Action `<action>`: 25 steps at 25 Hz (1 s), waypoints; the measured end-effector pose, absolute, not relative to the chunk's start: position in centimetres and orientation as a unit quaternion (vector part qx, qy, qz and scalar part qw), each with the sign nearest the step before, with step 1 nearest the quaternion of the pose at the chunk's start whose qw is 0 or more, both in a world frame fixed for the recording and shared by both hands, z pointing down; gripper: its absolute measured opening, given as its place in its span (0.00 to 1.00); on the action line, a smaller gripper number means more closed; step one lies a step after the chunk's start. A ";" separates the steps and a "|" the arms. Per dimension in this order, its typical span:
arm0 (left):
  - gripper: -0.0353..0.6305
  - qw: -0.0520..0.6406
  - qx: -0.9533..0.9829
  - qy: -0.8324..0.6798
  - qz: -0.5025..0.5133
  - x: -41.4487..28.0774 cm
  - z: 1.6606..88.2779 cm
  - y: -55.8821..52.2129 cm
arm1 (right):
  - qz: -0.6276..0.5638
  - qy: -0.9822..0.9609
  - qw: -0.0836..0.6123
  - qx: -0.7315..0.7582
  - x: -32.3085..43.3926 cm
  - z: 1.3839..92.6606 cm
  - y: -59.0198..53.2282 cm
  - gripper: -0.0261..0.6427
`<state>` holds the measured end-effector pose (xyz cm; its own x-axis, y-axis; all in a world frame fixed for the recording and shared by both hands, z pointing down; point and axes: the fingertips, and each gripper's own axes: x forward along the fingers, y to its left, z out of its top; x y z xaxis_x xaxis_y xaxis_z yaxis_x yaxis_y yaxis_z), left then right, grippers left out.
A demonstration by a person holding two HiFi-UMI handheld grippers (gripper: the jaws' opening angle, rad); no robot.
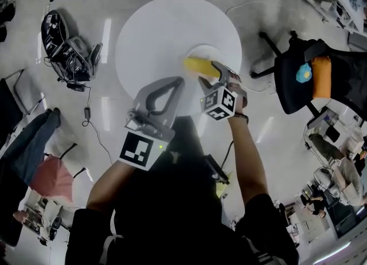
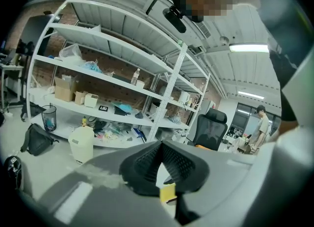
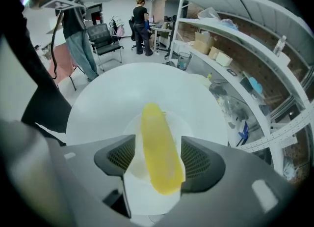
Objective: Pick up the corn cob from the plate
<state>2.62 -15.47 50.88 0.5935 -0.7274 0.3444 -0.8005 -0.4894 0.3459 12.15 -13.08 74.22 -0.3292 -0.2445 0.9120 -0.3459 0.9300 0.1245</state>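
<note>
Right gripper [image 3: 156, 158] jaws wide open, straddling corn [image 3: 154, 132], not clamped. Corn lies on plate [image 3: 198, 125], white table [image 1: 155, 28]. Left gripper [image 2: 160, 145] closed, empty, over table edge.

One corn cob [image 1: 200, 66], one plate [image 1: 198, 50] and one round white desk [image 1: 155, 28] are counted. Two grippers are seen: the left gripper [image 1: 175, 83] and the right gripper [image 1: 222, 76].
</note>
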 end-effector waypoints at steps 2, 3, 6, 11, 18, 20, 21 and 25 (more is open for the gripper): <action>0.06 0.242 0.860 -0.442 0.076 2.8 51.0 -15.4 | 0.049 -0.813 0.556 0.164 12.0 74.8 -13.1 0.49; 0.06 0.243 0.860 -0.442 0.077 2.9 51.1 -15.4 | 0.051 -0.813 0.558 0.155 11.9 75.0 -13.0 0.49; 0.06 0.247 0.859 -0.443 0.075 3.0 51.2 -15.4 | 0.054 -0.813 0.564 0.133 11.5 75.5 -13.1 0.49; 0.06 0.246 0.859 -0.441 0.084 2.4 51.9 -15.3 | 0.065 -0.808 0.578 0.093 10.9 77.1 -13.1 0.51; 0.06 0.250 0.854 -0.449 0.080 1.9 52.2 -15.9 | 0.074 -0.800 0.592 0.059 10.6 78.5 -13.3 0.51; 0.06 0.252 0.852 -0.452 0.079 1.7 52.3 -16.0 | 0.080 -0.800 0.591 0.057 10.6 78.7 -13.4 0.51; 0.06 0.253 0.851 -0.453 0.079 1.6 52.4 -16.0 | 0.084 -0.801 0.589 0.058 10.6 78.8 -13.5 0.51; 0.06 0.253 0.850 -0.455 0.080 1.3 52.5 -16.1 | 0.091 -0.806 0.582 0.057 10.4 78.7 -13.5 0.51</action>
<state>1.34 -16.08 52.48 0.5729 -0.7331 0.3665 -0.8141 -0.4573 0.3578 10.37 -13.53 78.67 -0.3168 0.0135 0.9484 -0.1984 0.9768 -0.0802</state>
